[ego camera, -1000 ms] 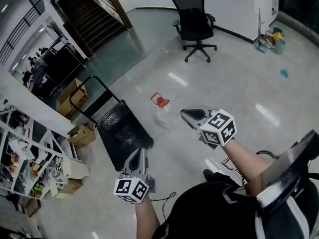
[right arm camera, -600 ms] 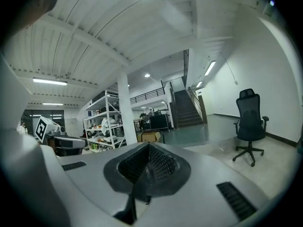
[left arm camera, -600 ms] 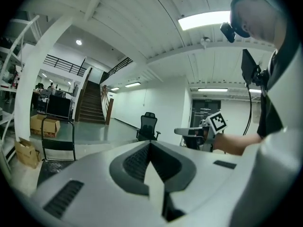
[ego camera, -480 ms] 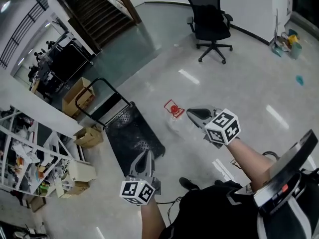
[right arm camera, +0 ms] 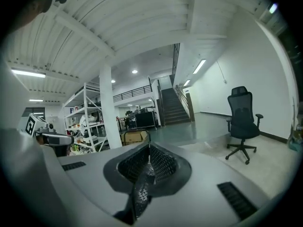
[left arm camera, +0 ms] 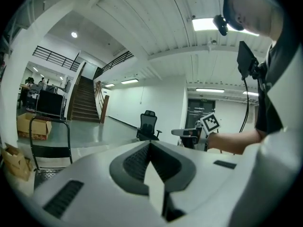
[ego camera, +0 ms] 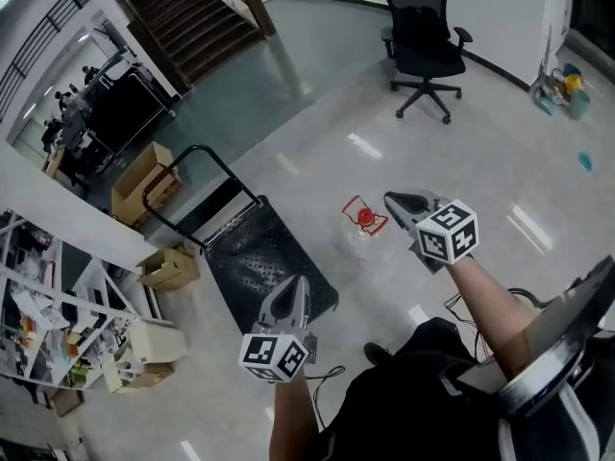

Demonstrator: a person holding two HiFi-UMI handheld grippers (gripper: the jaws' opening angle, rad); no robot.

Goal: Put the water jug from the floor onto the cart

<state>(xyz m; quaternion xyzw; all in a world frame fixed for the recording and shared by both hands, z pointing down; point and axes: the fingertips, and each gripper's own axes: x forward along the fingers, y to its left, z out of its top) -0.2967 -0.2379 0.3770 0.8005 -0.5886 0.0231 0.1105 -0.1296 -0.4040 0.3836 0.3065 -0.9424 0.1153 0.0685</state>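
Observation:
The water jug [ego camera: 362, 225], clear with a red cap and a red handle, stands on the pale floor in the head view. The black flat cart [ego camera: 266, 260] with its tall black push handle [ego camera: 188, 154] is parked to the jug's left. My right gripper [ego camera: 393, 199] is shut and empty, held in the air just right of the jug. My left gripper [ego camera: 295, 284] is also shut and empty, over the cart's near right corner. In the left gripper view the jaws [left arm camera: 150, 144] meet, with the cart's handle [left arm camera: 49, 121] at far left. The right gripper view [right arm camera: 149, 148] hides the jug.
A black office chair [ego camera: 424, 35] stands far ahead, stairs [ego camera: 197, 19] at the top left. Cardboard boxes [ego camera: 140, 175] and cluttered white shelves [ego camera: 48, 327] line the left side. Cleaning gear [ego camera: 563, 85] sits by the right wall. A cable [ego camera: 519, 299] lies near my feet.
Both grippers have travelled forward with me; the jug and cart now sit closer and lower in the head view. Both stay shut and empty.

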